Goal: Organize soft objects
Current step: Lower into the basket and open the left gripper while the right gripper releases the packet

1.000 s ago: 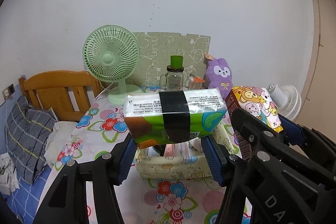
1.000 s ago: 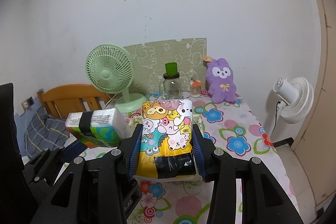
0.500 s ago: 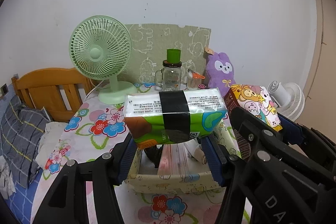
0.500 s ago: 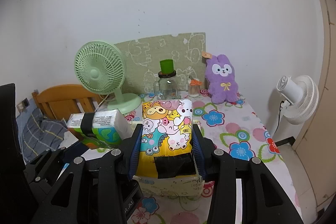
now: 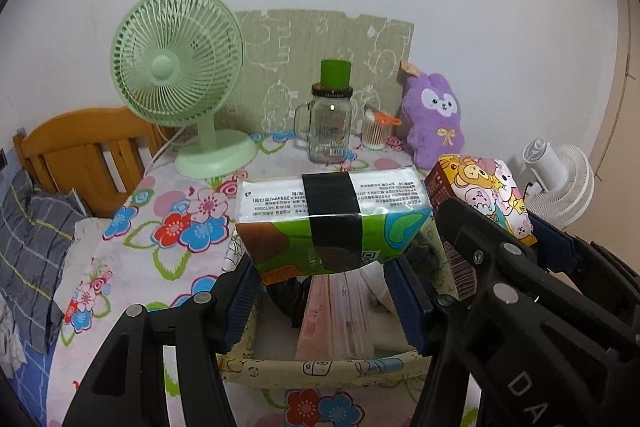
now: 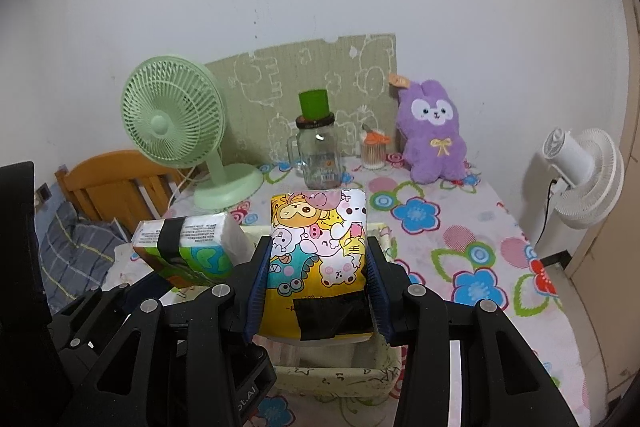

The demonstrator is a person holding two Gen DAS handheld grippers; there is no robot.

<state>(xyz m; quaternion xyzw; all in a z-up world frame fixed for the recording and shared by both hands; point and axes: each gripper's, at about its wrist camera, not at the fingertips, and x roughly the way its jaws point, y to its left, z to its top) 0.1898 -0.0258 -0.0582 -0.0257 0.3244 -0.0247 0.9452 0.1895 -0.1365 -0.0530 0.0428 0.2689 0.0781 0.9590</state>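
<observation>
My left gripper [image 5: 326, 269] is shut on a green-and-white tissue pack [image 5: 332, 219] with a black tape band, held above a cream fabric storage box [image 5: 320, 371]. My right gripper [image 6: 318, 277] is shut on a yellow cartoon-print tissue pack [image 6: 318, 251], held over the same box [image 6: 340, 381]. In the left wrist view the cartoon pack [image 5: 484, 195] hangs to the right; in the right wrist view the green pack [image 6: 188, 251] hangs to the left. The box holds a pink plastic packet [image 5: 336, 315] and dark items. A purple plush bunny [image 6: 434, 141] sits at the table's back.
The table has a floral cloth [image 6: 460, 239]. At the back stand a green desk fan [image 5: 180, 79], a glass mug with a green lid [image 5: 330, 123] and a jar of cotton swabs [image 5: 376, 133]. A white fan [image 6: 580, 179] stands right; a wooden bed frame [image 5: 84, 151] left.
Both grippers have moved forward and come over the box with their packs. The box now lies directly beneath them and its inside shows.
</observation>
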